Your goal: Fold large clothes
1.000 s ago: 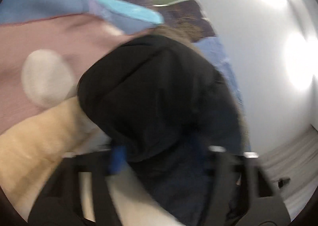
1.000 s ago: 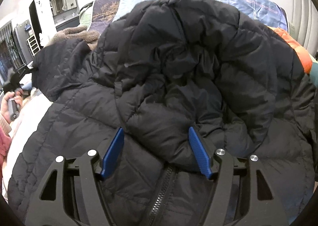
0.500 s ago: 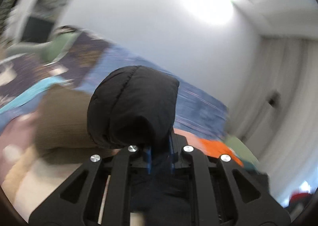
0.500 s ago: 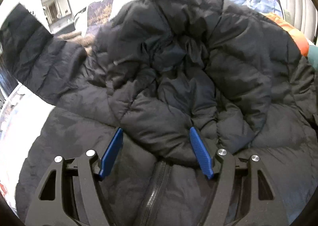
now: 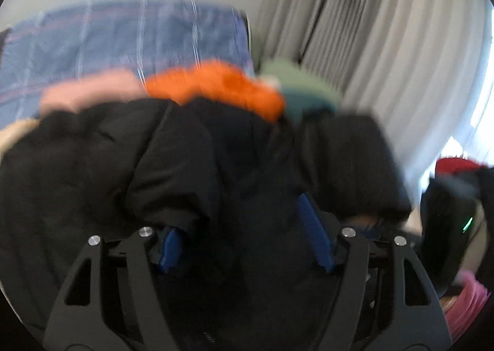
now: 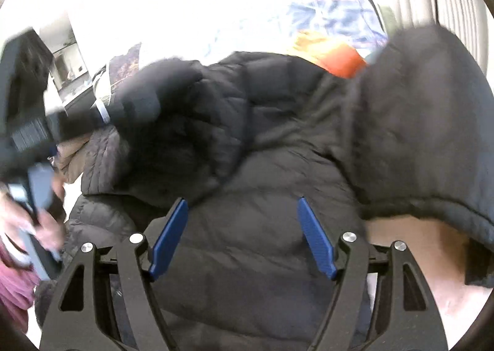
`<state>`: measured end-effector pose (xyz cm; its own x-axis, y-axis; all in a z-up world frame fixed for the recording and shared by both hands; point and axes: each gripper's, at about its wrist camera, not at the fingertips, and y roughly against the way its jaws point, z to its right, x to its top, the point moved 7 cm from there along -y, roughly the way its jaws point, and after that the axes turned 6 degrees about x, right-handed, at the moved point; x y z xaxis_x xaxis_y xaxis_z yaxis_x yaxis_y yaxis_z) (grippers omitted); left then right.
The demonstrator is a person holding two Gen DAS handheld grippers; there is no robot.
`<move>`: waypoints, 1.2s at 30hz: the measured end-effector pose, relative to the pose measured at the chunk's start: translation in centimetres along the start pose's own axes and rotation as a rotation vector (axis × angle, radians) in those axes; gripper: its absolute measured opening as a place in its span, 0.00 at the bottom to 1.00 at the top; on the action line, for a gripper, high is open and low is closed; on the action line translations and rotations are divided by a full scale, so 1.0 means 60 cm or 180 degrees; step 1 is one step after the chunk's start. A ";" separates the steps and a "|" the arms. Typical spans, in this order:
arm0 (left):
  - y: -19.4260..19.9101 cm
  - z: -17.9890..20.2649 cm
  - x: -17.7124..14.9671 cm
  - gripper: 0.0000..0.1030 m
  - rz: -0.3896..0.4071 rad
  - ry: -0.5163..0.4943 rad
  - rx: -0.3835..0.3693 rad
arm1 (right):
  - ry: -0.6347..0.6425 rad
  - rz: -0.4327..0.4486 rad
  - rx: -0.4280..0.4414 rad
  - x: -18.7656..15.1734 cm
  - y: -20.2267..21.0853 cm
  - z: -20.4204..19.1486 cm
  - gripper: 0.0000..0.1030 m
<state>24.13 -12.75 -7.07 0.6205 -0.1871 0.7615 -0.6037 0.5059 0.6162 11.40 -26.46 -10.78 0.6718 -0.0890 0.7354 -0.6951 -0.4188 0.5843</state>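
Jacket (image 6: 271, 258), black, quilted, puffy: fills the centre and lower part of both wrist views, spread over a pile of other clothes. No bin, basket or other container shows in either view. Long axis: cannot tell exactly in these blurred frames; in the right wrist view the body runs from the bottom edge up toward the upper middle, with one padded fold (image 6: 173, 122) bunched at centre left and another (image 6: 432, 135) draped at the right.

Left gripper (image 5: 244, 227): blue pads apart and opening, black fabric bulging between them, not pinched.

Right gripper (image 6: 242, 233): blue pads apart and opening, jacket surface between them, not clamped.

Orange garment (image 5: 216, 82): just behind the jacket, upper centre.

Blue checked cloth (image 5: 123, 42): upper left, behind the pile.

Pale curtain (image 5: 386, 57): upper right.
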 end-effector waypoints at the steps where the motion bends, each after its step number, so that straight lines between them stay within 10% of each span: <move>1: -0.009 0.003 -0.010 0.68 -0.0060 0.0019 -0.0026 | -0.0043 -0.0019 0.0011 -0.004 0.001 0.011 0.72; 17: 0.121 -0.054 0.023 0.81 0.0470 0.0154 -0.0416 | 0.0534 -0.0030 0.0035 0.055 -0.041 -0.094 0.72; 27: 0.014 0.048 -0.050 0.85 -0.0232 -0.1849 0.1137 | 0.0397 -0.0123 -0.0584 0.005 0.048 -0.004 0.72; 31: 0.039 0.071 -0.123 0.85 -0.0328 -0.2391 0.1099 | 0.0520 0.0002 -0.0543 0.019 0.072 -0.016 0.72; 36: 0.091 0.051 -0.175 0.87 -0.0433 -0.2181 0.0792 | 0.0488 -0.0023 -0.0240 0.030 0.058 -0.048 0.72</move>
<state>12.77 -10.60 -11.09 0.2954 -0.7594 0.5797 -0.6898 0.2503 0.6794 9.42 -25.49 -6.44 0.6339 0.0550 0.7715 -0.7116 -0.3494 0.6096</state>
